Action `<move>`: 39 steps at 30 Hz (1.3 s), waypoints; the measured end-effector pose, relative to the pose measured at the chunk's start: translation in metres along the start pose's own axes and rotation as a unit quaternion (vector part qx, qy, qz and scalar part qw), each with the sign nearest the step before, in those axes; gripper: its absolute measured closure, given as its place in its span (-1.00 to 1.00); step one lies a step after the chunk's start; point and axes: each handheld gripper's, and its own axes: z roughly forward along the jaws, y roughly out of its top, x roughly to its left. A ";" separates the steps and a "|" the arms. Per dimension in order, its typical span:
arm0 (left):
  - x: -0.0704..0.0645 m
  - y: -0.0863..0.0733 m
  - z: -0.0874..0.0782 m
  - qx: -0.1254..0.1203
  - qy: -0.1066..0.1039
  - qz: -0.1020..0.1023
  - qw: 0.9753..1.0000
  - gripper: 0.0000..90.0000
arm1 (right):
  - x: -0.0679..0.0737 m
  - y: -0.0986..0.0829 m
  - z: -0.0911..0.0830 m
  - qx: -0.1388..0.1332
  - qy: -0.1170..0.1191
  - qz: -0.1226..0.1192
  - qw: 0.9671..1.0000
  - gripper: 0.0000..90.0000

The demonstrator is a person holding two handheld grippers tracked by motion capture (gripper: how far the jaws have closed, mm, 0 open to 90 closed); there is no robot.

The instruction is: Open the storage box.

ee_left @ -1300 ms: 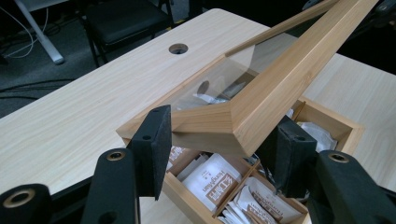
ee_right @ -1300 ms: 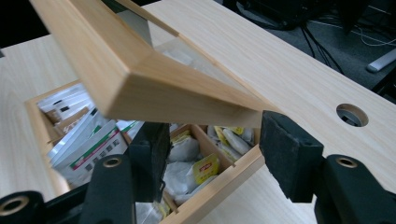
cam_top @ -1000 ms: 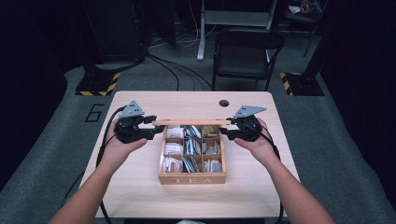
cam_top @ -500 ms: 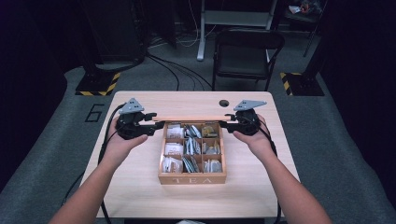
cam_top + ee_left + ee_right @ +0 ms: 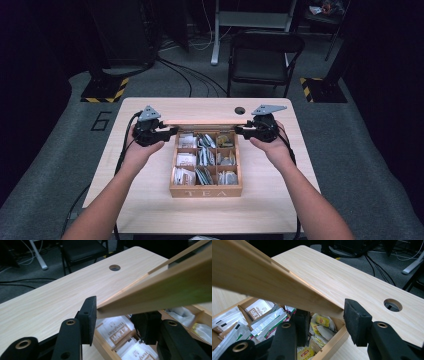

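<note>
- Table (image 5: 150, 200): light wood top with a round hole (image 5: 240, 110) near its far edge; a grey floor lies around it and a dark chair (image 5: 265, 55) stands beyond the far side.
- Tea box (image 5: 206, 192): wooden, marked "TEA" on its near wall, sits at the middle of the table. It is divided into compartments, all holding tea bags and sachets (image 5: 204, 156).
- Lid (image 5: 205, 121): a flat wooden panel, raised along the far edge of the box and seen nearly edge-on from above. Whether it is hinged to the box cannot be told.
- Left gripper (image 5: 171, 133): held in the person's left hand (image 5: 142, 150) at the left end of the lid. In the left gripper view the lid corner (image 5: 105, 308) sits between the two black jaws, which are clamped on it, one pad above and one below.
- Right gripper (image 5: 241, 131): held in the right hand (image 5: 272, 147) at the right end of the lid. In the right gripper view the lid corner (image 5: 332, 308) lies between the jaws, gripped by both pads.
- Sachets: brown-labelled packets (image 5: 117, 331) lie beneath the left corner; yellow ones (image 5: 322, 321) beneath the right.
</note>
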 end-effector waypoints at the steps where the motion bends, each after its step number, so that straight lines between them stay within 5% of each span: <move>1: -0.001 0.001 0.002 -0.001 0.005 0.001 1.000 0.24 | 0.000 0.000 0.000 0.000 0.001 0.000 1.000 0.26; 10: 0.004 0.007 0.005 -0.003 0.010 0.004 1.000 0.29 | -0.003 0.003 0.006 -0.017 -0.015 0.007 1.000 0.18; 17: 0.009 0.009 0.008 -0.013 0.008 -0.011 1.000 0.30 | -0.006 -0.001 0.017 -0.006 -0.040 -0.004 0.999 0.17; 31: 0.017 0.017 0.012 -0.010 0.007 -0.030 0.999 0.33 | -0.011 -0.001 0.028 -0.015 -0.050 0.019 0.998 0.15; 39: 0.020 0.018 0.014 -0.014 0.005 -0.036 0.999 0.33 | -0.013 0.000 0.036 -0.019 -0.054 0.006 0.998 0.25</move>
